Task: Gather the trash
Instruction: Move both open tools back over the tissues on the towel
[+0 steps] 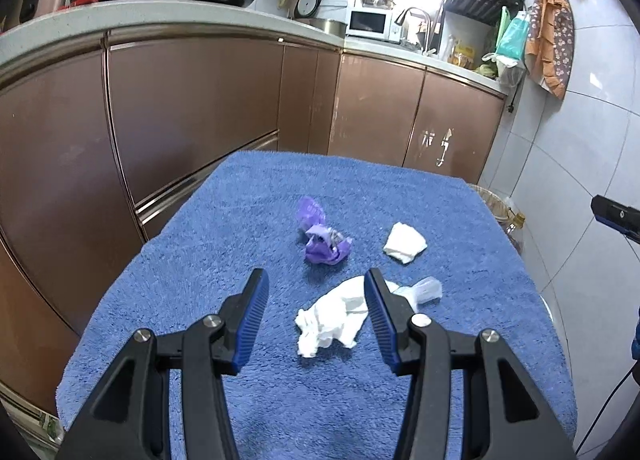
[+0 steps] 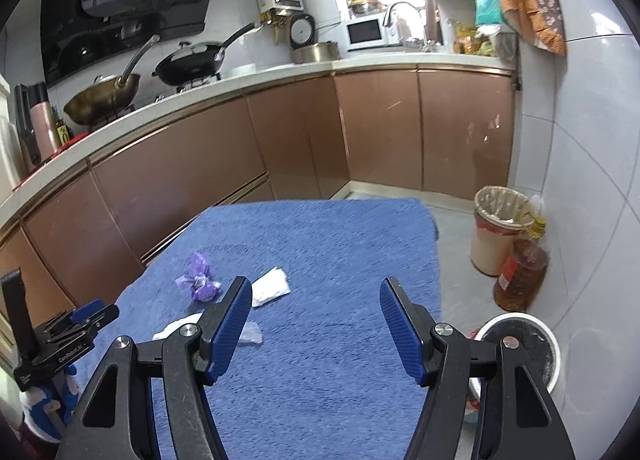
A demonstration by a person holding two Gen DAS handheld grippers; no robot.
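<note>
Kitchen cabinets behind a blue towel (image 1: pixel 240 228), my left gripper (image 1: pixel 316 280) spread apart and empty above a crumpled white tissue (image 1: pixel 332 320), purple wrapper (image 1: pixel 324 244) beyond, folded tissue (image 1: pixel 404 242) near, from my right gripper (image 2: pixel 316 288) likewise apart over bare towel, lined bin (image 2: pixel 496 228) on the floor at right.

One label reads — "GenRobot.AI", white on the black camera mount (image 2: pixel 66 344) at the left edge.

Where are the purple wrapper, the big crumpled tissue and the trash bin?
purple wrapper (image 1: pixel 324 246), left wrist view, crumpled middle.
big crumpled tissue (image 1: pixel 332 318), left wrist view, centre of the wad.
trash bin (image 2: pixel 490 248), right wrist view, cream side wall.
</note>
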